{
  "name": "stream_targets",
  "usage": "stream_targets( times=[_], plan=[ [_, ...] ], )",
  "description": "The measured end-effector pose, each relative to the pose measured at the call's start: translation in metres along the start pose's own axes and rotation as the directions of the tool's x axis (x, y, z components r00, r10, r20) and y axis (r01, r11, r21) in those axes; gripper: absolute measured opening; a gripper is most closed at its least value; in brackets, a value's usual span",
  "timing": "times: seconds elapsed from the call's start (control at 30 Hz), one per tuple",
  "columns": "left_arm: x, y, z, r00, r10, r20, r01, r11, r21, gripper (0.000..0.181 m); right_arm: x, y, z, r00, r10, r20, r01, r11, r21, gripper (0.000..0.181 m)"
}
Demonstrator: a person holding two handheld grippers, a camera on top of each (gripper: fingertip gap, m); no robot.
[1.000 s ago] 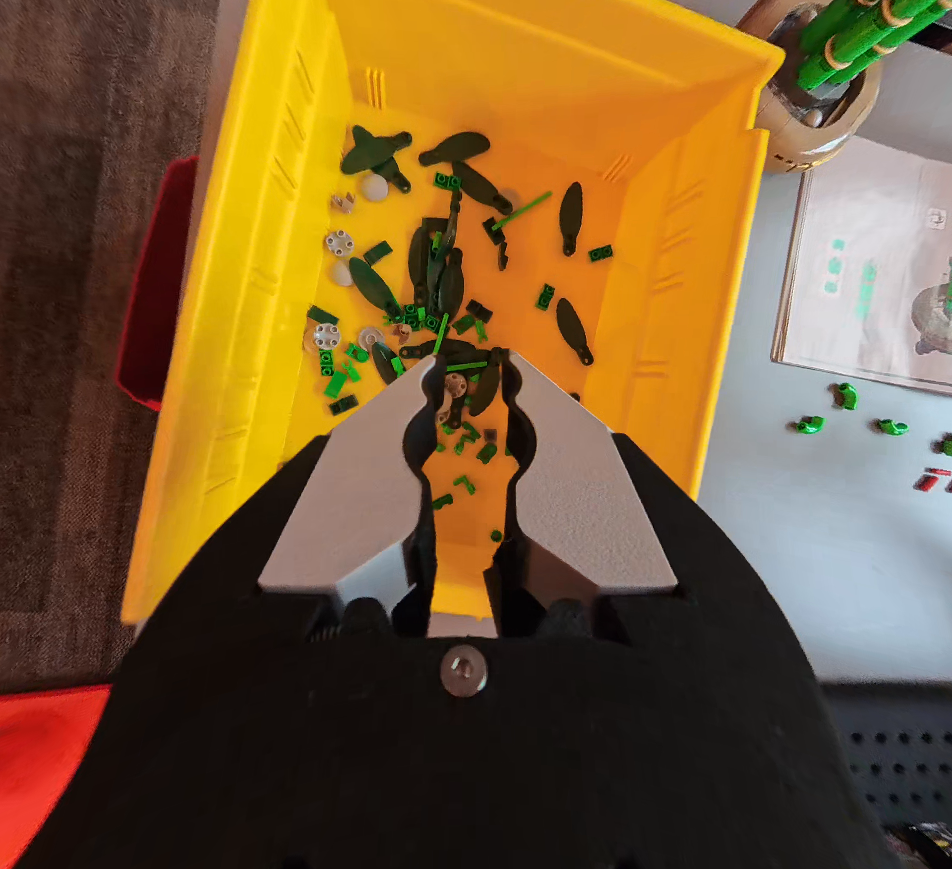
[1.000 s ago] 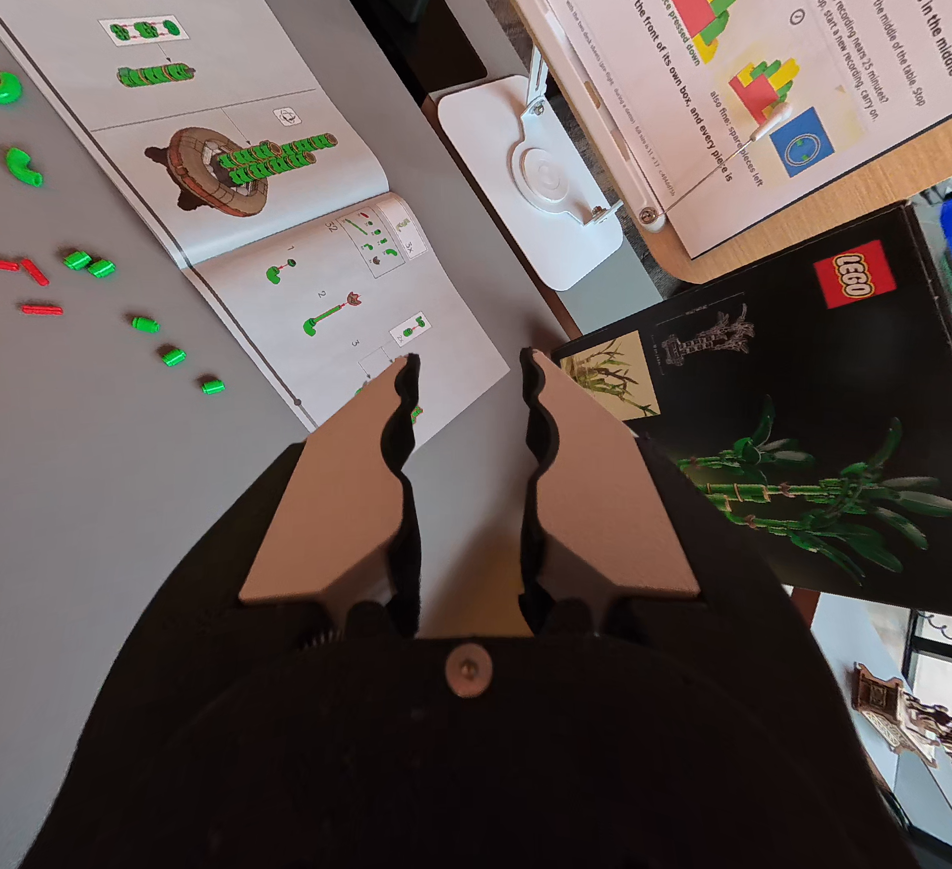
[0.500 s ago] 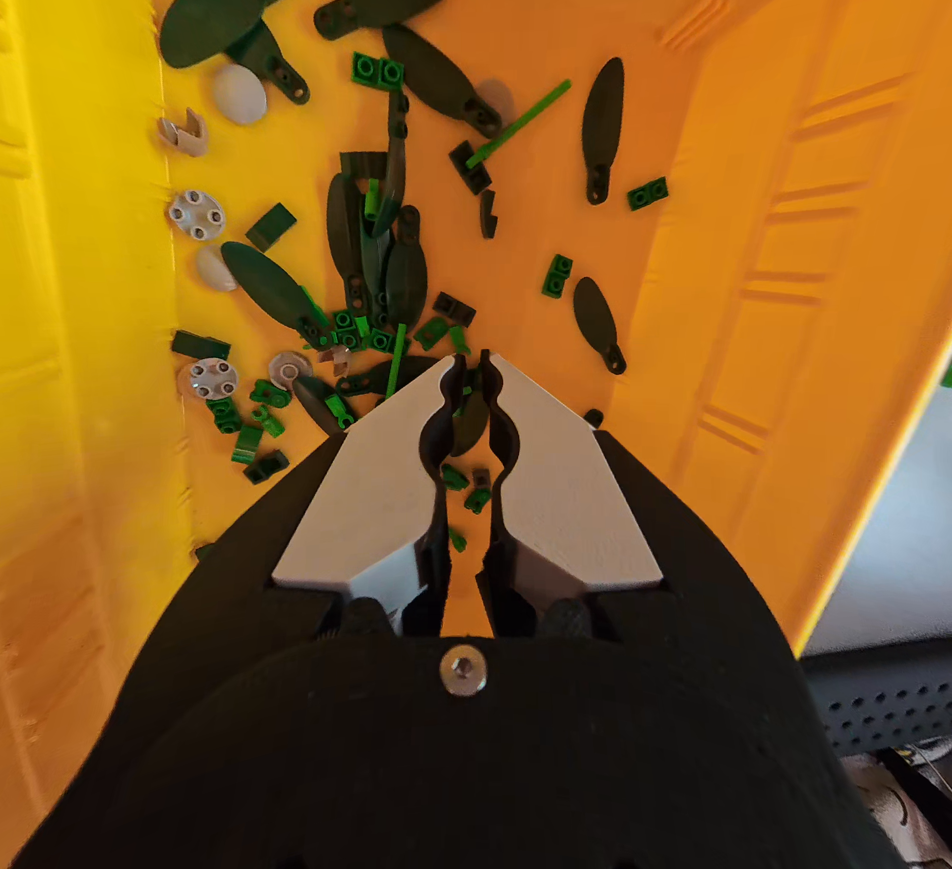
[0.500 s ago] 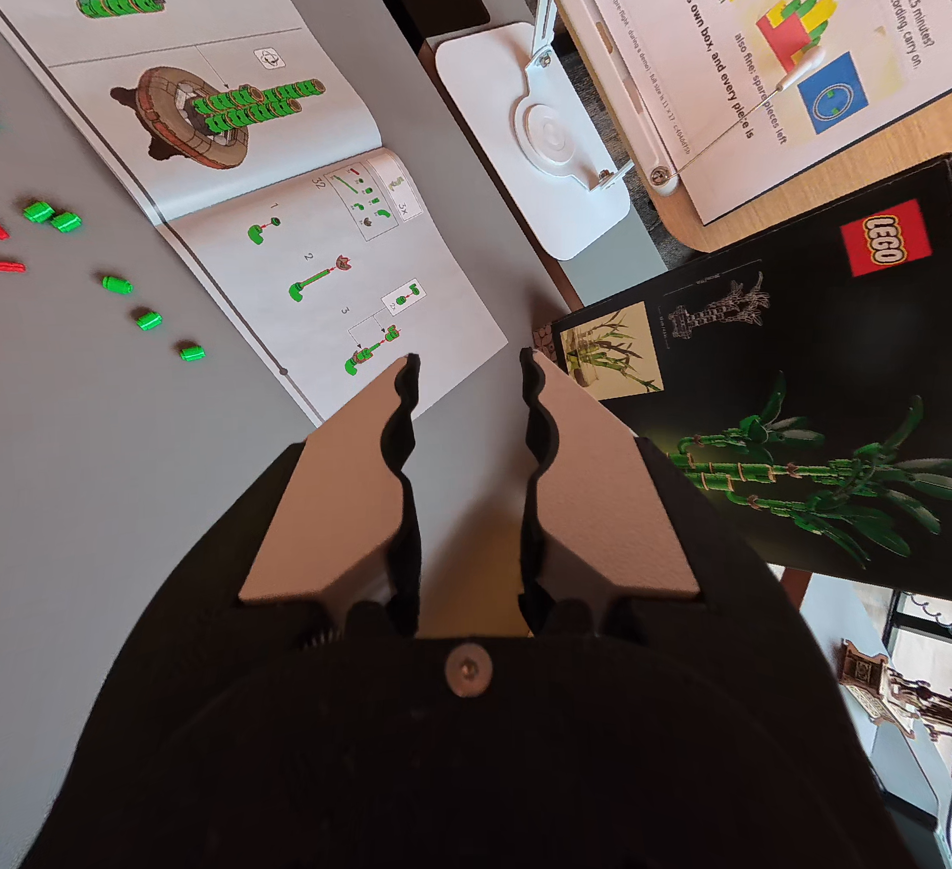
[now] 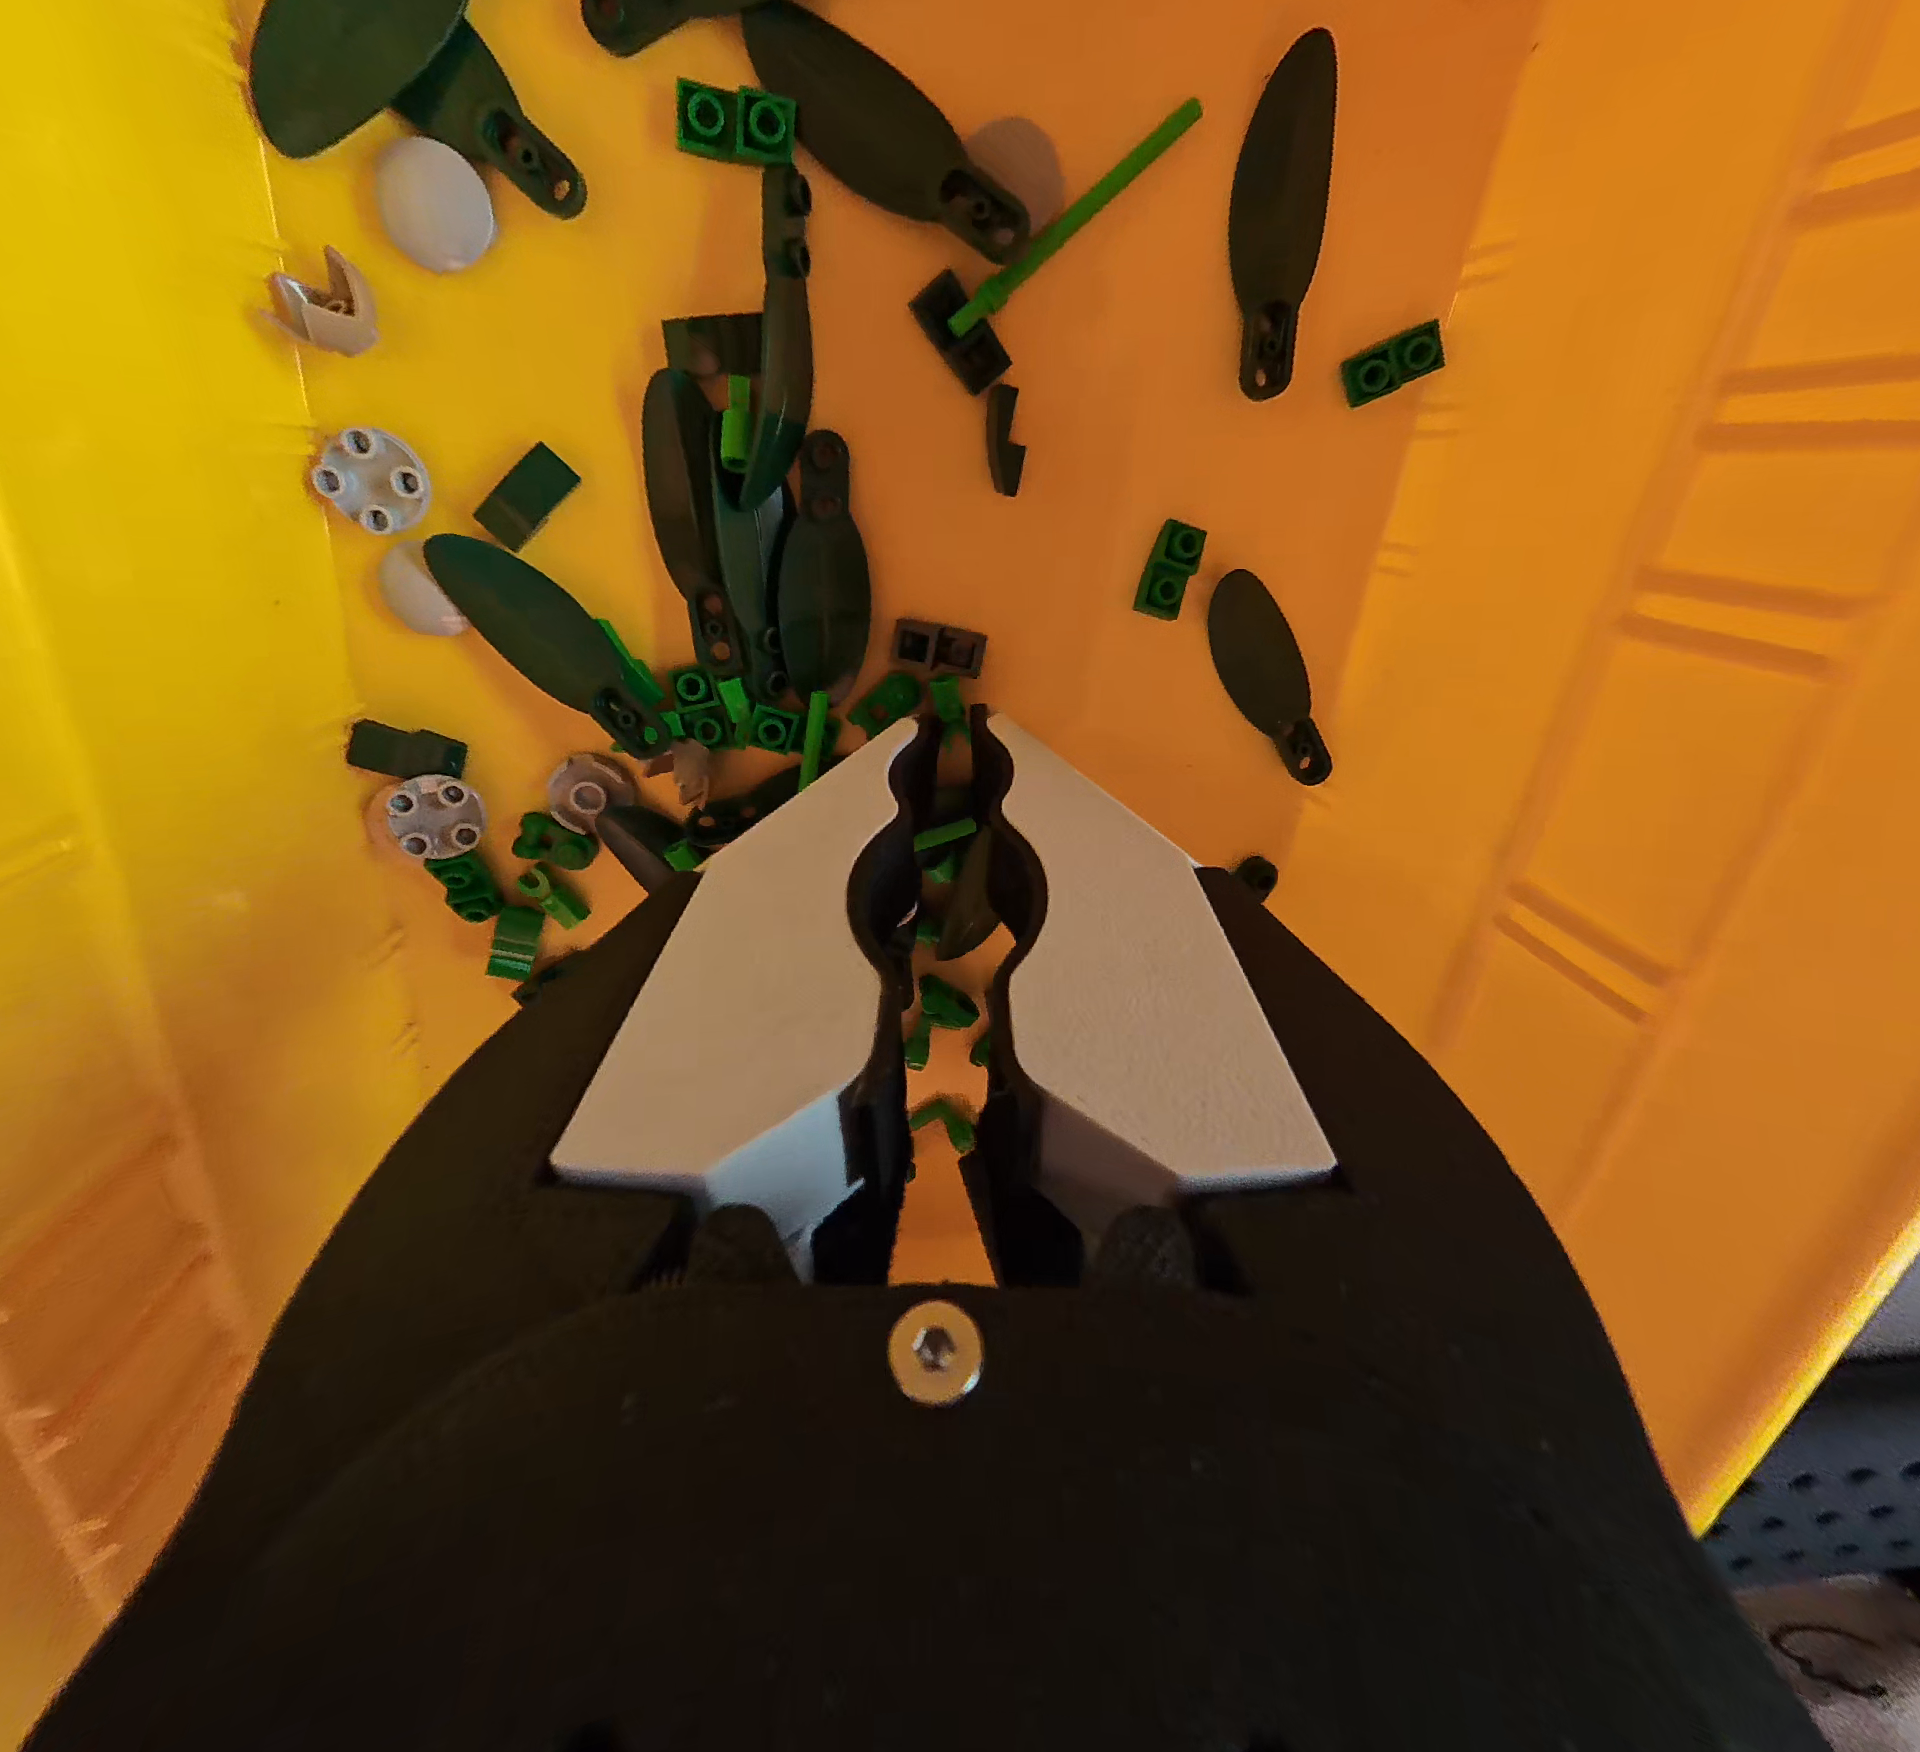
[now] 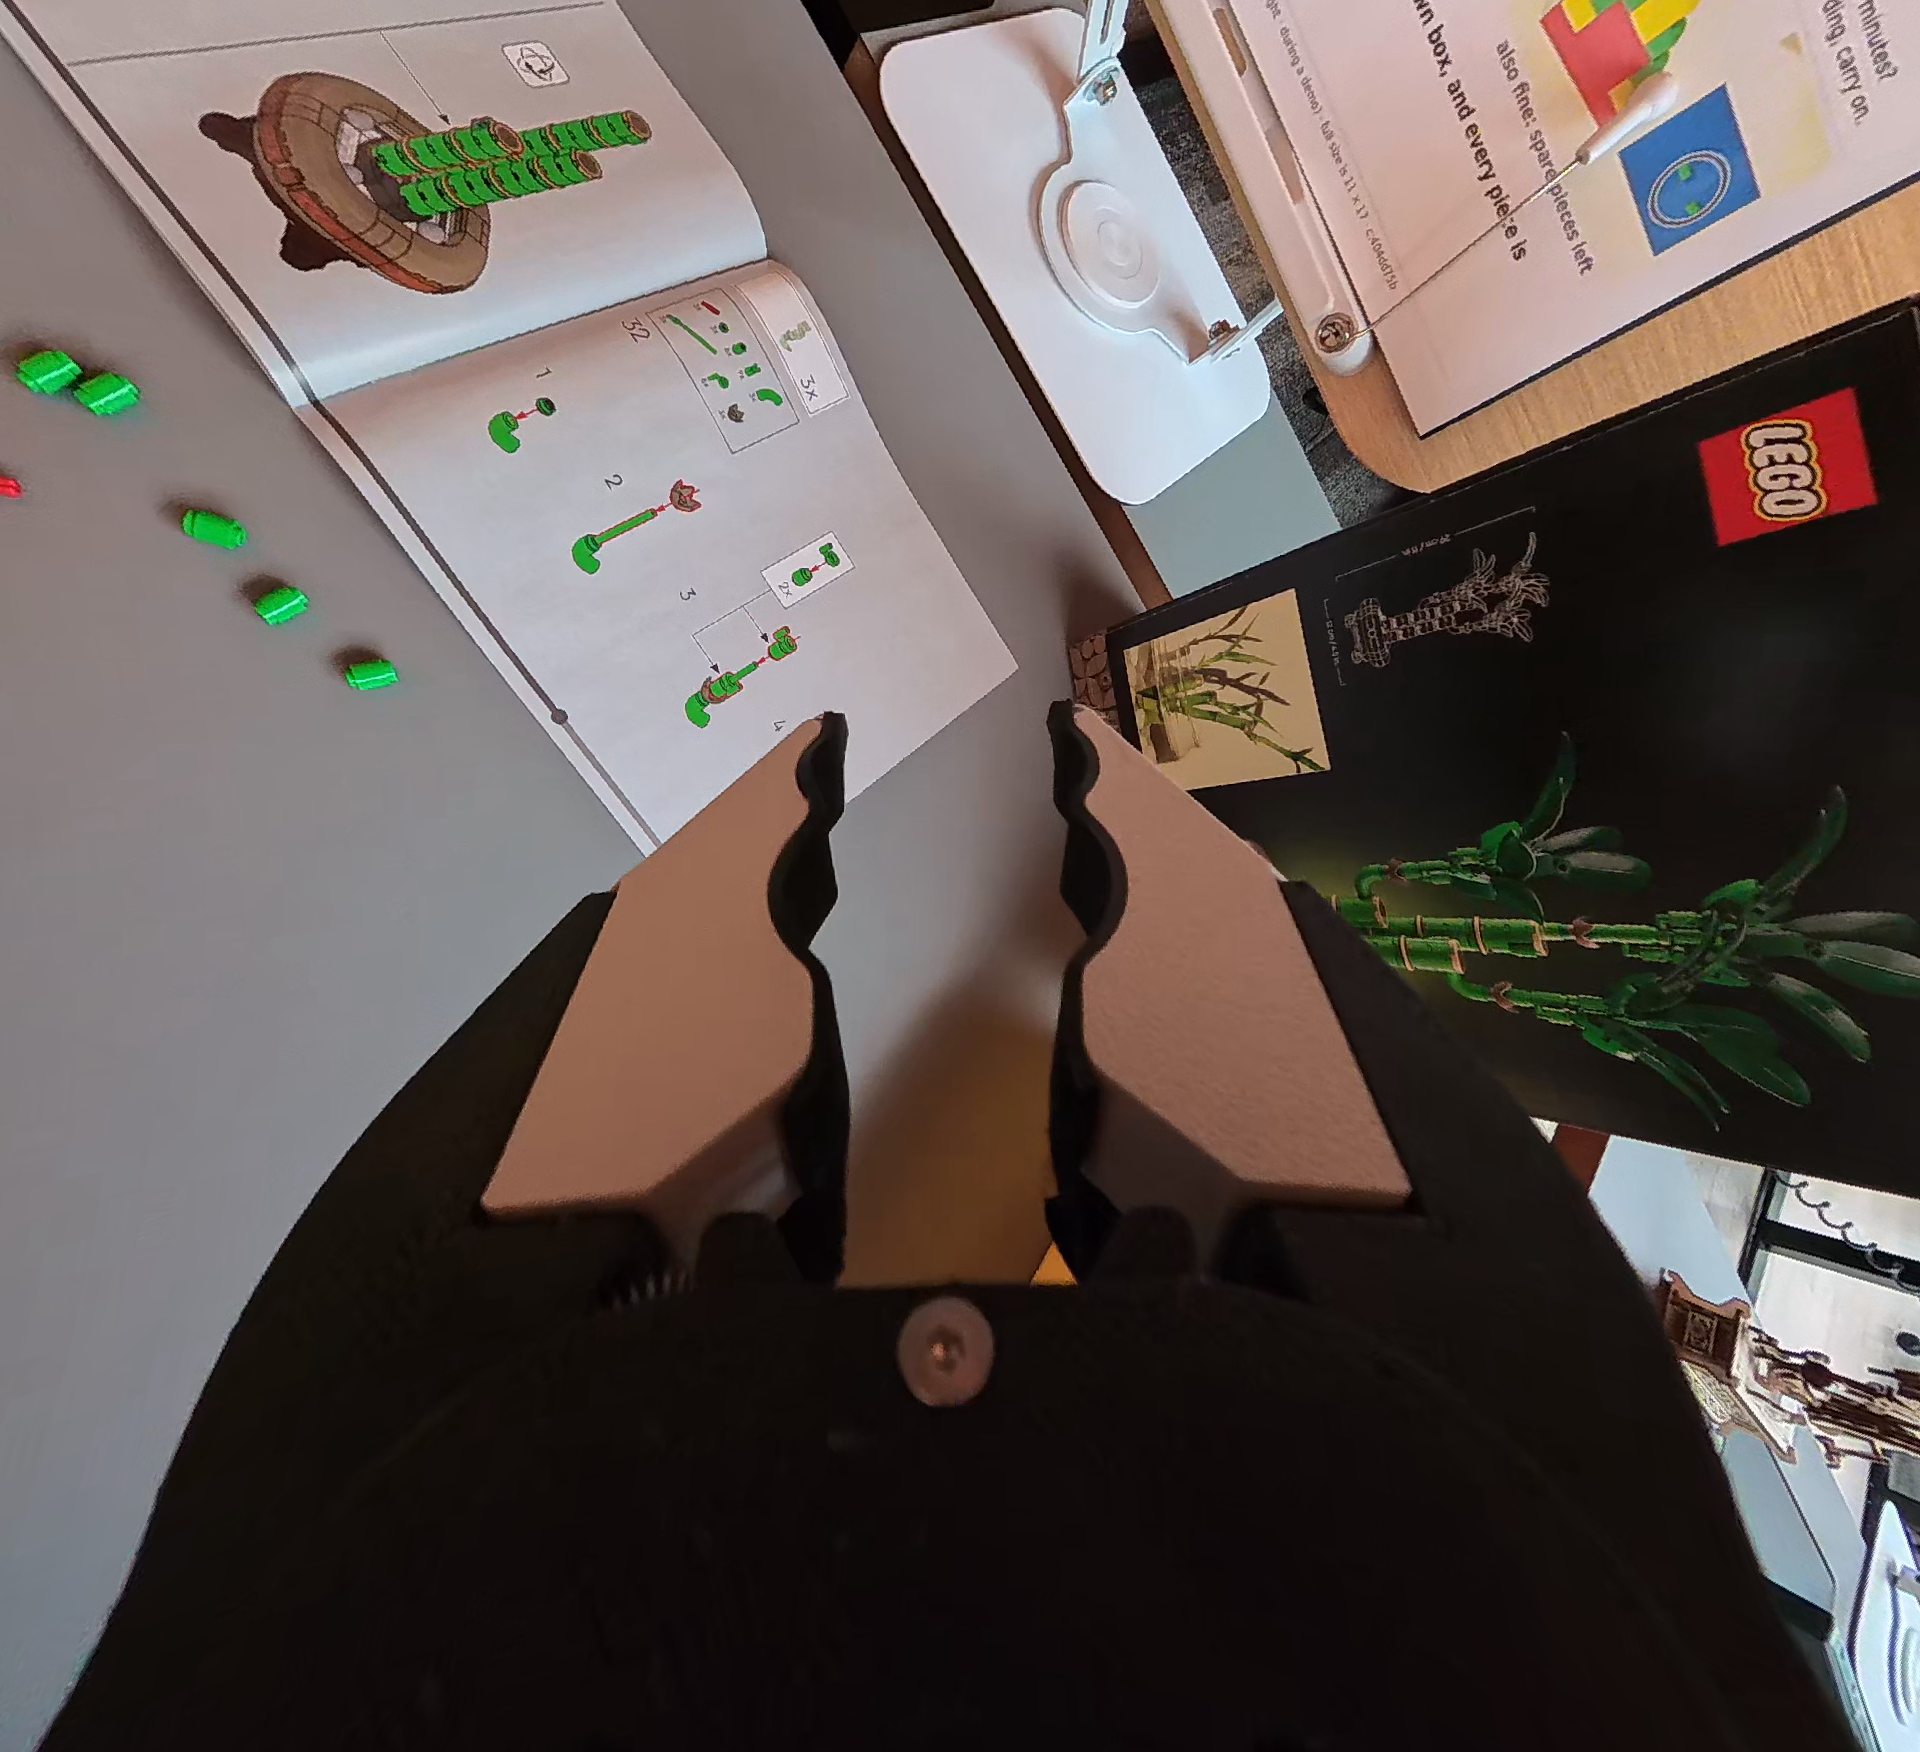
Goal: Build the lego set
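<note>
1. Yellow plastic walled the whole left wrist view: the left gripper [image 5: 951,734] was down inside the yellow bin [image 5: 1662,559], its tips over the small-piece cluster [image 5: 748,715] near the middle of the bin floor.
2. Its jaws stood narrow, only a slit between the tips; whether a piece was pinched there could not be told, since green bits showed through the gap behind them.
3. Dark green leaves [image 5: 790,507] lay stacked just beyond that cluster, a green rod [image 5: 1081,216] farther toward the bin's back wall, and grey round plates [image 5: 371,479] along its left wall.
4. The right gripper [image 6: 945,726] hung wide and empty above the grey table [image 6: 260,923], beside the near corner of the open instruction booklet [image 6: 582,414]; the black set box [image 6: 1610,767] lay on the other side of the gripper from the booklet, and loose green cylinders [image 6: 278,605] lay on the table to the booklet's left.
5. Risks, as a judgement: in so tight a heap the tips could pinch two pieces or a leaf edge instead of the one wanted, or clamp a stud corner so it flicks away on lifting.
6. A narrow slit might also simply push pieces aside rather than straddle one.
</note>
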State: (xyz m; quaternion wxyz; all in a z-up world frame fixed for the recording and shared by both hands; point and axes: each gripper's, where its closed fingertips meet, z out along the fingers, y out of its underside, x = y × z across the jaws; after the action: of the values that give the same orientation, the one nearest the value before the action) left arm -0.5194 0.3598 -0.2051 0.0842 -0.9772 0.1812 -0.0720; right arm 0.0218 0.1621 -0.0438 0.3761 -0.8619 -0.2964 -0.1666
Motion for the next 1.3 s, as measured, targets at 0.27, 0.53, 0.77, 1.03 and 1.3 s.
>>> stream_targets(
  times=[0.27, 0.53, 0.77, 1.03, 1.3],
  plan=[
    [0.001, -0.004, -0.029, 0.999, 0.03, 0.044, -0.033, 0.997, 0.064, 0.003, 0.002, 0.0, -0.003, 1.0, 0.001, -0.003, -0.001, 1.0, 0.009, 0.04],
    [0.155, -0.036, -0.158, 0.901, 0.419, -0.11, -0.299, 0.786, 0.541, 0.003, 0.01, 0.004, -0.012, 1.0, -0.002, -0.026, 0.003, 1.0, 0.009, 0.04],
    [0.415, 0.038, -0.131, 0.338, 0.879, -0.337, -0.667, 0.476, 0.573, 0.004, 0.018, 0.007, -0.03, 0.999, 0.026, -0.047, -0.024, 0.999, 0.035, 0.04],
    [0.533, 0.096, -0.023, 0.239, 0.882, -0.406, -0.752, 0.433, 0.498, 0.003, 0.029, 0.013, -0.051, 0.995, 0.037, -0.09, -0.034, 0.999, 0.037, 0.039],
    [0.546, 0.094, 0.021, 0.251, 0.937, -0.243, -0.836, 0.337, 0.433, 0.003, 0.031, 0.013, -0.062, 0.995, 0.048, -0.091, -0.042, 0.997, 0.057, 0.039]
  ],
)
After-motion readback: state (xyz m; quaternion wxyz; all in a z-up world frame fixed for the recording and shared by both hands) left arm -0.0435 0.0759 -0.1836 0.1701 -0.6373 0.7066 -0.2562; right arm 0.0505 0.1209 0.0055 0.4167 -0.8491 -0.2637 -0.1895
